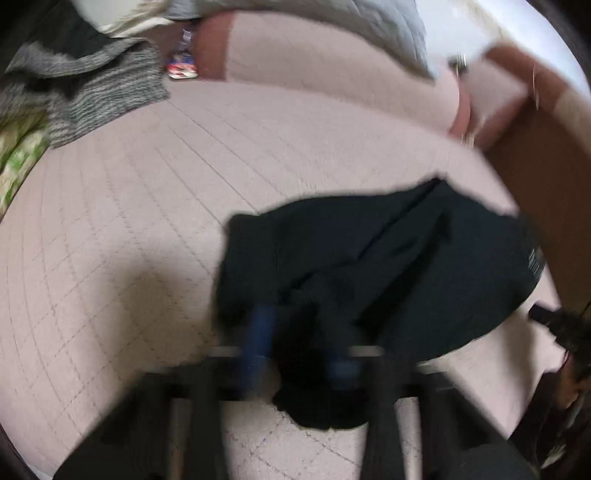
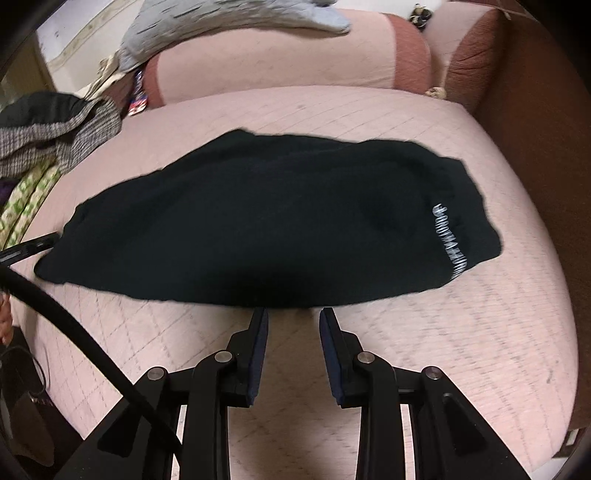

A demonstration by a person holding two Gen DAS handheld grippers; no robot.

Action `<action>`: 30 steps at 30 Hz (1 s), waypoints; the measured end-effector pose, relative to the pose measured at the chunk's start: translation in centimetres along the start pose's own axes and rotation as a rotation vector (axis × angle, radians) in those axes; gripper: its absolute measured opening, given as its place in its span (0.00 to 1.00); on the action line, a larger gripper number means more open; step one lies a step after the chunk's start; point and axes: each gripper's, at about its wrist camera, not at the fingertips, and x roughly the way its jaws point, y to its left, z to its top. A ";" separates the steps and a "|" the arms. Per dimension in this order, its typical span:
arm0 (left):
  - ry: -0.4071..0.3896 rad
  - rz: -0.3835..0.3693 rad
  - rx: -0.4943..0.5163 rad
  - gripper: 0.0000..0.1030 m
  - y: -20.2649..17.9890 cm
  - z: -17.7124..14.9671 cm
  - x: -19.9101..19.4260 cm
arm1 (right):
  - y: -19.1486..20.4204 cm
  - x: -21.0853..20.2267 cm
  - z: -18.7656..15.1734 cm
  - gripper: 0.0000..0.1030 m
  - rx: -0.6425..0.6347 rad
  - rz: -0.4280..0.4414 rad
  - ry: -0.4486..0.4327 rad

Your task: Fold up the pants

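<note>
The black pants lie folded in a broad heap on the pink quilted cushion. In the blurred left wrist view my left gripper is at the near left end of the pants, and a bunch of black cloth sits between its blue pads and droops below them. In the right wrist view the pants stretch across the cushion, with white lettering at the right end. My right gripper stands open at their near edge, nothing between its pads.
A grey knit garment and green patterned cloth lie at the left. Pink bolsters and a pale blanket line the back. A brown side panel bounds the right. A black cable crosses the lower left.
</note>
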 end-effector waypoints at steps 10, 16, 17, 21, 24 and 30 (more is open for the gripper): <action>-0.105 0.008 -0.073 0.00 1.6 4.9 -3.7 | -2.1 1.6 -2.0 0.30 0.109 0.060 -0.039; -0.119 0.050 -0.140 0.00 4.0 8.2 -2.9 | -2.6 1.7 -2.6 0.30 0.150 0.098 -0.085; -0.106 0.048 -0.142 0.00 4.0 8.3 -2.4 | -2.7 1.7 -2.6 0.30 0.154 0.101 -0.094; -0.031 -0.034 -0.093 0.31 3.2 6.6 -0.6 | -3.2 1.8 -3.1 0.30 0.178 0.122 -0.118; 0.010 -0.006 -0.022 0.51 1.9 4.8 0.9 | -3.5 1.9 -3.2 0.30 0.192 0.133 -0.128; -0.003 0.072 0.023 0.13 0.5 3.3 0.8 | -3.0 1.8 -3.2 0.29 0.180 0.111 -0.137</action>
